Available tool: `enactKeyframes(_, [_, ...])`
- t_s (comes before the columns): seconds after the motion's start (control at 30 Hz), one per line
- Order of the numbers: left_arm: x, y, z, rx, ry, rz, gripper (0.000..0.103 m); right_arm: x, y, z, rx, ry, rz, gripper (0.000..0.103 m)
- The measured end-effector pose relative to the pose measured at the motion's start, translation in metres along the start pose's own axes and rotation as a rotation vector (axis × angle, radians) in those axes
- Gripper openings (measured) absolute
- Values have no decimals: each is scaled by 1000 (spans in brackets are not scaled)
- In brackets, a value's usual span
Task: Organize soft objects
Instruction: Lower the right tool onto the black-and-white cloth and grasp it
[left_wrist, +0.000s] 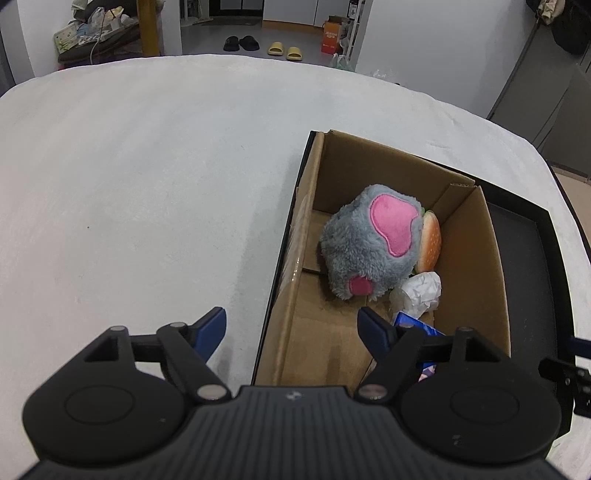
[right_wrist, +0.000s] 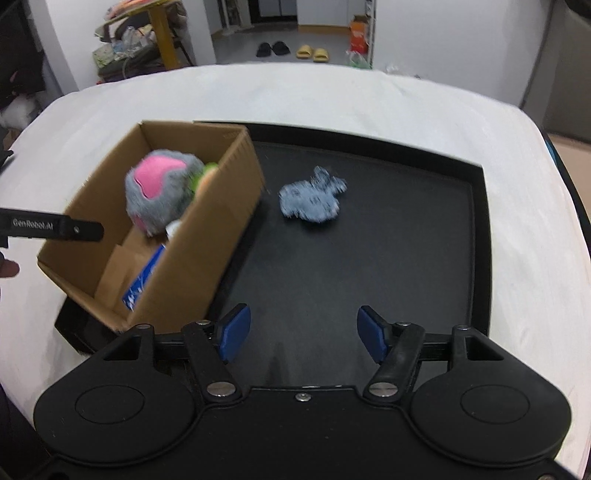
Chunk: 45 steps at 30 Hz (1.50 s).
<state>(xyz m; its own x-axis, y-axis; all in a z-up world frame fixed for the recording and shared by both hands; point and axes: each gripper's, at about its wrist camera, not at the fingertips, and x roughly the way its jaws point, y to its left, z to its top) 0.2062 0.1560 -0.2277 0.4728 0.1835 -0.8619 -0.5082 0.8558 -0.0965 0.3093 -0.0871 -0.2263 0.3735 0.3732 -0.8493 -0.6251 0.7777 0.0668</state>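
Observation:
A cardboard box (left_wrist: 306, 229) (right_wrist: 218, 236) stands at the left end of a black tray (right_wrist: 369, 266) (left_wrist: 524, 266). Inside it lie a grey plush paw with pink pads (left_wrist: 369, 243) (right_wrist: 159, 192), a burger plush (left_wrist: 428, 243), a crumpled white wad (left_wrist: 421, 291) and a blue pack (left_wrist: 417, 328) (right_wrist: 144, 280). A small blue-grey fluffy toy (right_wrist: 312, 201) lies on the tray floor right of the box. My left gripper (left_wrist: 291, 326) hangs open above the box's near left wall, nothing between its fingers. My right gripper (right_wrist: 303, 330) is open over the tray's near part, short of the fluffy toy.
The tray rests on a white cloth-covered surface (left_wrist: 129, 184) with wide room to the left of the box. The left gripper's body (right_wrist: 51, 229) reaches in at the left edge of the right wrist view. Slippers (left_wrist: 284, 50) and an orange carton (left_wrist: 330, 37) are on the floor beyond.

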Motion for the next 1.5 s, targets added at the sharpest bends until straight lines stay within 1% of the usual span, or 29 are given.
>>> enactKeyframes(0.13, [1, -1, 0, 6, 0, 3, 77, -2, -6, -11, 18, 36, -6, 67])
enactKeyframes(0.43, [6, -10, -6, 11, -1, -1, 77, 1, -7, -31, 39, 127, 18, 72])
enactKeyframes(0.53, [5, -11, -7, 14, -4, -1, 77, 0, -10, -39, 59, 149, 35, 76])
enactKeyframes(0.63, [3, -12, -8, 15, -7, 2, 77, 1, -12, -46, 71, 167, 30, 76])
enactKeyframes(0.73, [2, -12, -8, 10, -14, 8, 77, 6, -14, -51, 91, 183, 45, 76])
enactKeyframes(0.83, [1, -9, -10, 0, -12, 18, 78, 10, -9, -56, 67, 198, 45, 76])
enactKeyframes(0.97, [0, -5, -11, -8, -9, 28, 78, 13, -10, -63, 66, 209, 36, 76])
enactKeyframes(1.0, [0, -5, -12, -9, -8, 30, 78, 14, -11, -64, 69, 211, 26, 74])
enactKeyframes(1.07, [0, -3, -12, -9, -6, 32, 78, 15, -15, -65, 70, 216, 7, 68])
enactKeyframes(1.13, [0, -2, -12, -7, -8, 32, 78, 17, -17, -67, 66, 224, -10, 50])
enactKeyframes(1.23, [1, -1, -11, -10, -6, 32, 78, 17, -19, -68, 54, 218, -20, 40])
enactKeyframes(1.33, [2, -1, -11, -13, -6, 31, 78, 16, -20, -67, 50, 204, -28, 35])
enactKeyframes(1.5, [4, 0, -9, -13, -3, 28, 78, 10, -23, -60, 53, 157, -37, 34])
